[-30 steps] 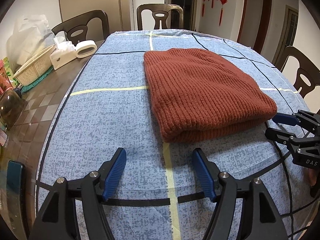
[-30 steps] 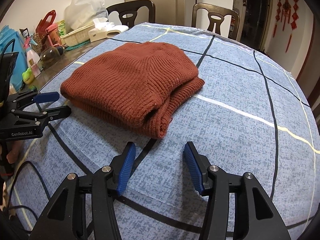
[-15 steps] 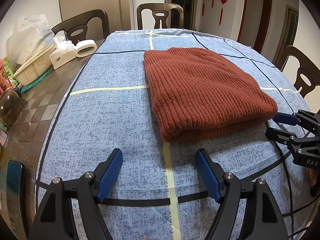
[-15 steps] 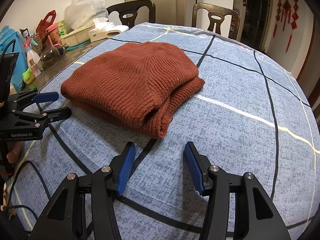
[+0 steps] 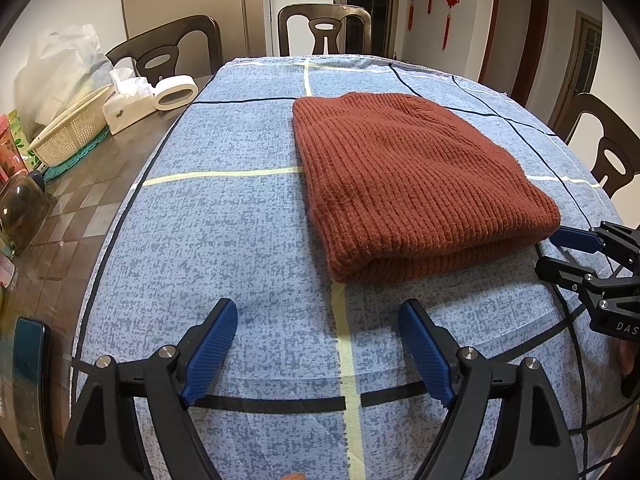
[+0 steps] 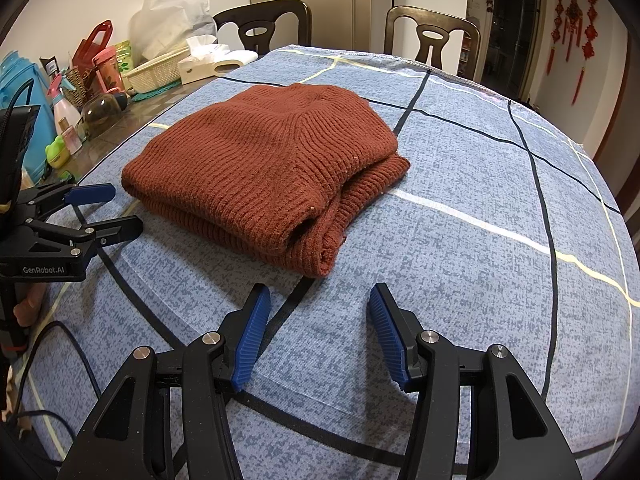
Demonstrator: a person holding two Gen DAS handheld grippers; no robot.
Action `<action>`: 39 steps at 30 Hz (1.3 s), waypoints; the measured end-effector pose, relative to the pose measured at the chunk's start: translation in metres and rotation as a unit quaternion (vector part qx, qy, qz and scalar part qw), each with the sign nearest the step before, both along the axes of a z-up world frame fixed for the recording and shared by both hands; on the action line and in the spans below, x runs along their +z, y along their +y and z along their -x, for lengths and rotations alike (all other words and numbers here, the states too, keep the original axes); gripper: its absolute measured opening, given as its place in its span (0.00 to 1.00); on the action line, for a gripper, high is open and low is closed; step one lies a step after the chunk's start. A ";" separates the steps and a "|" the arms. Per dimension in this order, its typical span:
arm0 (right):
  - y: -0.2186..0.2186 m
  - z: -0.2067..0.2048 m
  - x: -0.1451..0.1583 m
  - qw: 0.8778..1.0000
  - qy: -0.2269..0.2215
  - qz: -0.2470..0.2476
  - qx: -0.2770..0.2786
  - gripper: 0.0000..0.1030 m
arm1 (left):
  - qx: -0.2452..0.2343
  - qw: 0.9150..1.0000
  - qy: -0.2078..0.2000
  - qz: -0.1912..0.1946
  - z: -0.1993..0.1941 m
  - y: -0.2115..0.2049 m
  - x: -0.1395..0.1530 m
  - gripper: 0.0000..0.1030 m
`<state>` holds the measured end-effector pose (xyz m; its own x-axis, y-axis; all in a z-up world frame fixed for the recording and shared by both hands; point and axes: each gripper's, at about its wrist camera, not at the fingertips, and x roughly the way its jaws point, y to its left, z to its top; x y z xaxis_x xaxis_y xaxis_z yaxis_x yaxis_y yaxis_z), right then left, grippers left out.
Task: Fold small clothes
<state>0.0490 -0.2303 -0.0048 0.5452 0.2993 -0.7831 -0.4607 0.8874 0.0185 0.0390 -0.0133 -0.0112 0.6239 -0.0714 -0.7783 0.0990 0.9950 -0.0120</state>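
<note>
A rust-brown ribbed knit sweater (image 5: 404,184) lies folded into a thick rectangle on the blue checked cloth (image 5: 224,232); it also shows in the right wrist view, sweater (image 6: 264,168). My left gripper (image 5: 318,320) hovers over bare cloth just short of the sweater's near edge, its jaws opening with nothing between them. My right gripper (image 6: 318,304) is open and empty in front of the sweater's folded corner. Each gripper appears in the other's view: the right gripper (image 5: 560,254) by the sweater's right end, the left gripper (image 6: 110,212) by its left end.
Along the table's left side stand a white basket (image 5: 68,136), a tissue box (image 5: 128,108), a tape roll (image 5: 176,94), bottles and a plastic bag (image 6: 172,16). Dark wooden chairs (image 5: 326,30) ring the table. A cable (image 6: 48,344) trails over the near left cloth.
The left gripper's jaws have spread wider apart. The right gripper, the sweater and both hands have stayed where they were.
</note>
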 end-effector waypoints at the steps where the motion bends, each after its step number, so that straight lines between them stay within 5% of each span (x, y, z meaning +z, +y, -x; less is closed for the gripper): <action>1: 0.000 0.000 0.000 1.000 0.000 0.000 0.000 0.51 | 0.000 1.000 0.000 0.000 0.000 0.000 0.000 0.83; 39: 0.000 0.000 -0.001 1.000 0.000 0.000 0.000 0.53 | 0.000 1.000 0.000 0.000 0.000 0.000 0.000 0.84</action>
